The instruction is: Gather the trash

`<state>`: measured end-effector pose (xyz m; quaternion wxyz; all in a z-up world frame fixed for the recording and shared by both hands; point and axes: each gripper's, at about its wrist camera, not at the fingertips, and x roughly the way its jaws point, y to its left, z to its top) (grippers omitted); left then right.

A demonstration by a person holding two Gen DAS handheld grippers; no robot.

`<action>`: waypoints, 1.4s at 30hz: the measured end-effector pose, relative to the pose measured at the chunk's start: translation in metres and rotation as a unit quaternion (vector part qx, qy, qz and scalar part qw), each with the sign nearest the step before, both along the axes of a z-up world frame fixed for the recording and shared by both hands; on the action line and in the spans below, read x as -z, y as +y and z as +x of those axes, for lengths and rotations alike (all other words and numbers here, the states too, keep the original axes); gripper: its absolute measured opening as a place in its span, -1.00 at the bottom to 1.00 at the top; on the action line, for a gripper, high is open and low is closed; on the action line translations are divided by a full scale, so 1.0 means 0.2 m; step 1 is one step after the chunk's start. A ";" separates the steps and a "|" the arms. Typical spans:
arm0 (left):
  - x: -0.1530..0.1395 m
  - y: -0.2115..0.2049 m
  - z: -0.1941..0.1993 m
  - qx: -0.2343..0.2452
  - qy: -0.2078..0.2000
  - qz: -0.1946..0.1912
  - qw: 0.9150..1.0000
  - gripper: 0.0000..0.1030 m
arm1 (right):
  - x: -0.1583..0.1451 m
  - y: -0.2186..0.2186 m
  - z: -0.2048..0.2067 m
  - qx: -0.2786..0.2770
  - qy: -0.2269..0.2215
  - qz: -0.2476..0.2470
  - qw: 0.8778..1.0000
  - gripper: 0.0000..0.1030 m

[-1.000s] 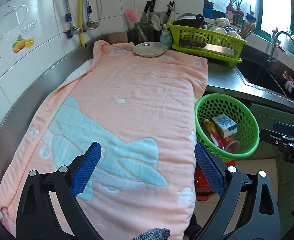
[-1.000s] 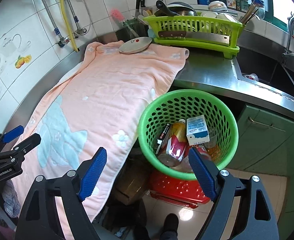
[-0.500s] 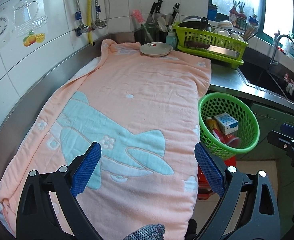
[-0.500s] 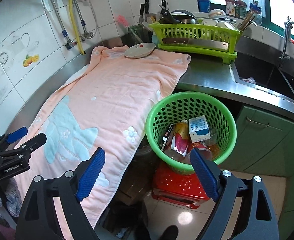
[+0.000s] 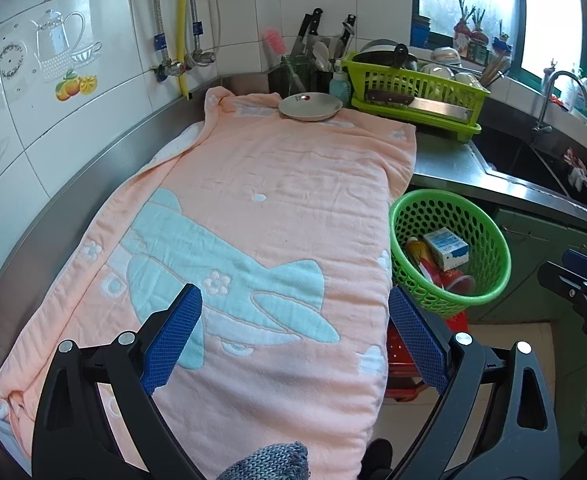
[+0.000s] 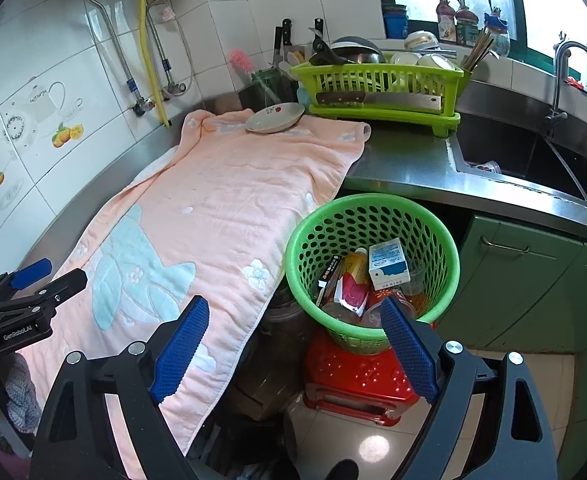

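Hovering over pink towel (image 5: 261, 184), left gripper (image 5: 293, 340) spread wide, empty. Right gripper (image 6: 293, 344) likewise apart, nothing between pads. Trash sits in green basket (image 6: 445, 240) on red stool (image 6: 357, 376), right of towel: white carton (image 6: 387, 264), red wrappers.

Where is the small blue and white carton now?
The carton lies inside the green basket, on top of the other trash, seen at centre right in the right wrist view; the basket stands on a red stool beside the towel-covered counter.
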<state>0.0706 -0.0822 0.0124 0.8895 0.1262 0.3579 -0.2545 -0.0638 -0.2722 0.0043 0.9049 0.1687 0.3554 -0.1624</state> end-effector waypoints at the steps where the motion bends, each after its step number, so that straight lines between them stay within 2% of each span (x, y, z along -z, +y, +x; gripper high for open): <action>1: 0.00 0.00 0.00 0.001 -0.001 0.000 1.000 0.81 | 0.00 0.00 0.00 0.002 -0.001 0.000 1.000 0.64; 14: -0.03 0.08 0.01 -0.006 -0.002 -0.021 1.000 0.81 | -0.01 0.07 0.00 -0.004 -0.004 -0.022 1.000 0.64; 42: -0.02 0.03 -0.05 0.027 -0.013 -0.024 0.999 0.81 | -0.01 0.06 -0.03 0.009 -0.006 -0.026 1.000 0.65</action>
